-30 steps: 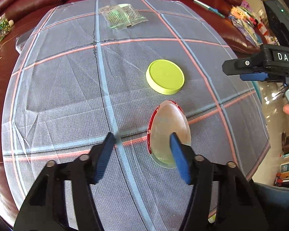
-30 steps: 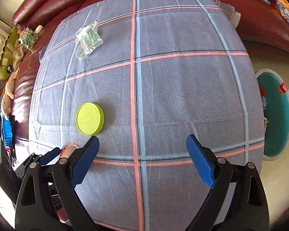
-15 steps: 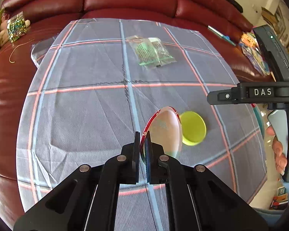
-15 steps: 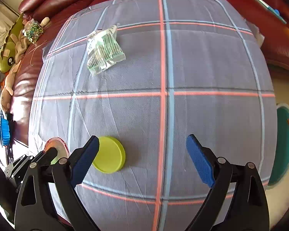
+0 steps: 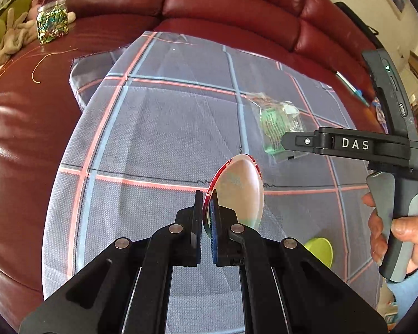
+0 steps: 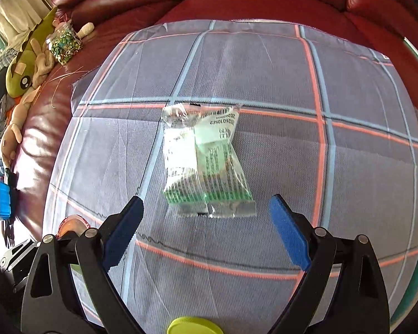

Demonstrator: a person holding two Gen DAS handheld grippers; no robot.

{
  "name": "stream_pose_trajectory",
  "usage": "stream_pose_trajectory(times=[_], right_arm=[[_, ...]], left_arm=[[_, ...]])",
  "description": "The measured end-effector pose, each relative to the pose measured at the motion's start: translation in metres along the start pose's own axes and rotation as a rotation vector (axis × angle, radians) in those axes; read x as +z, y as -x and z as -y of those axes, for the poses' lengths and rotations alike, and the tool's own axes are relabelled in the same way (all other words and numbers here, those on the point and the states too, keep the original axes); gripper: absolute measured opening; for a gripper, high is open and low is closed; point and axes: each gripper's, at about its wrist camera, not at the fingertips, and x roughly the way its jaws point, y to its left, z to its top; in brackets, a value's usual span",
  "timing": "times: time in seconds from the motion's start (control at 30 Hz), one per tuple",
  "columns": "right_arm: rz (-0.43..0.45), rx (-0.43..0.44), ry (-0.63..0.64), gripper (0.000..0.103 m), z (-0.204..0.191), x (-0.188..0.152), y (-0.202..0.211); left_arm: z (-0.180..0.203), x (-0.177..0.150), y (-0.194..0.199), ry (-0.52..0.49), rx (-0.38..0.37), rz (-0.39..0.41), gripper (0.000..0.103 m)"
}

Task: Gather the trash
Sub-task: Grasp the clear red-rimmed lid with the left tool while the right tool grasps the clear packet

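**Lid pinched in the left tongs, wrapper lined up for the right**

The left gripper (image 5: 206,217) is closed tight on the near edge of a thin round clear-plastic lid with a red rim (image 5: 238,189), holding it on edge above the cloth. It looks light and fairly stiff, but slick; an edge pinch like this could let it swivel, so I'd keep it squeezed.

The right gripper (image 6: 206,231) is spread wide and holds nothing. Just ahead of it, between the lines of its 2 fingers, lies a crumpled clear plastic wrapper with green print (image 6: 206,161), flat on the grey checked cloth with red and blue stripes (image 6: 278,83). It should be featherlight, limp and crinkly; the puffed middle looks the best place to nip.

A flat yellow-green round plastic cap (image 6: 193,325) sits just below the right tongs, close in.
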Motion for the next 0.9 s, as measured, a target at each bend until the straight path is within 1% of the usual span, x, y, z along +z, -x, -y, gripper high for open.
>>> stream_pose_trajectory(times=[0.23, 0.33, 0.37, 0.43, 0.5, 0.73, 0.9], right_arm=[[0.003, -0.023, 0.046, 0.087, -0.006, 0.008, -0.018], [0.009, -0.07, 0.087, 0.073, -0.01, 0.005, -0.02], [0.014, -0.096, 0.107, 0.064, -0.012, 0.004, -0.019], [0.012, -0.079, 0.101, 0.061, -0.01, 0.001, -0.016], [0.027, -0.097, 0.095, 0.06, -0.007, -0.003, -0.011], [0.039, -0.076, 0.057, 0.059, 0.009, -0.015, 0.011], [0.047, -0.065, 0.03, 0.059, 0.023, -0.028, 0.029]], left_arm=[[-0.004, 0.01, -0.011, 0.007, 0.011, -0.004, 0.005], [-0.003, 0.011, -0.014, 0.007, 0.015, -0.01, 0.005], [-0.002, 0.011, -0.015, 0.006, 0.018, -0.011, 0.005], [-0.001, 0.011, -0.016, 0.002, 0.018, -0.015, 0.005], [0.002, 0.01, -0.016, 0.0, 0.02, -0.015, 0.005], [0.009, 0.008, -0.013, -0.006, 0.019, -0.016, 0.005], [0.022, 0.007, -0.005, -0.031, 0.013, -0.004, 0.005]])
